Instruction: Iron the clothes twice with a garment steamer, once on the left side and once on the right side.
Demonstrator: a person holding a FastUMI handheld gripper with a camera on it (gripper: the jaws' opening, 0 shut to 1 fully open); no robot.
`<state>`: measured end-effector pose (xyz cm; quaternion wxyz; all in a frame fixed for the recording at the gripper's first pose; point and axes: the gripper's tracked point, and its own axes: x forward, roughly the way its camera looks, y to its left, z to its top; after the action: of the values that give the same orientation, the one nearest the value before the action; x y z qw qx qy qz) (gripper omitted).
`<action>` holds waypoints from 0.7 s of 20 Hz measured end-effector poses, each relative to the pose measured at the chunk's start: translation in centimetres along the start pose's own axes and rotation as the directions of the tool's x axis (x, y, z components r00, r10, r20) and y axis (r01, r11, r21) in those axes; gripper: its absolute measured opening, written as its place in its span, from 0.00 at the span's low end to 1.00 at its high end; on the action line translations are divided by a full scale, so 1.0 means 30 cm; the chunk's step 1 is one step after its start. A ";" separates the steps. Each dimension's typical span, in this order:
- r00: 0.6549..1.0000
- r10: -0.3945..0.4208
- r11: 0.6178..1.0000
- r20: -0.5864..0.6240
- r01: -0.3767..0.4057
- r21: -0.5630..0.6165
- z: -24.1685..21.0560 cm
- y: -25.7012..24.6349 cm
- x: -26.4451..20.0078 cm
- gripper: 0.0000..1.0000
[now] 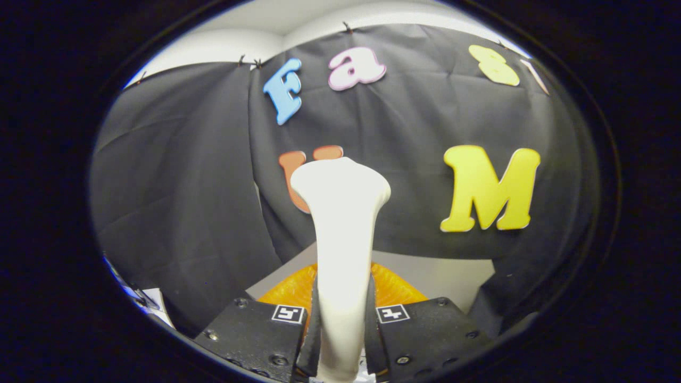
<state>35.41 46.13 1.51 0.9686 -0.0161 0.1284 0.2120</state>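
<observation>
- The booth's black cloth wall (pixel 175 175) hung in loose folds behind everything, pinned along its top edge to a pale wall (pixel 319 21) that showed above it.
- The garment steamer (pixel 341 234) stood up between the gripper's two fingers, a smooth, cream-white body with no brand, label or writing that could be read on the side facing me.
- Its long axis ran straight away from the gripper (pixel 342 324), upward along the line of the fingers; the narrow handle sat low between them and the body flared into a broad, rounded head at the far end, which pointed up toward the cloth wall.
- An orange, ribbed thing (pixel 396 290) lay just beyond the fingers, behind the steamer's handle, on a pale surface (pixel 441 276); I could not tell what it was.
- The jaws stood narrow, both fingers (pixel 311 324) pressed against the steamer's handle, one on each side, gripping it.
- Each finger block carried a small square black-and-white marker (pixel 288 313) near its inner top corner; these were coded patterns, not readable words.
</observation>
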 end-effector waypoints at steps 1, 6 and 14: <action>0.999 -0.014 1.000 0.036 0.014 -0.009 0.038 -0.024 -0.074 0.36; 0.976 -0.136 0.991 0.173 0.137 0.007 0.147 -0.257 -0.439 0.36; 0.835 -0.394 0.893 0.385 0.447 -0.055 0.327 -0.615 -0.845 0.36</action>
<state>23.20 19.89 17.03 0.9944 -0.0738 -0.0751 0.0013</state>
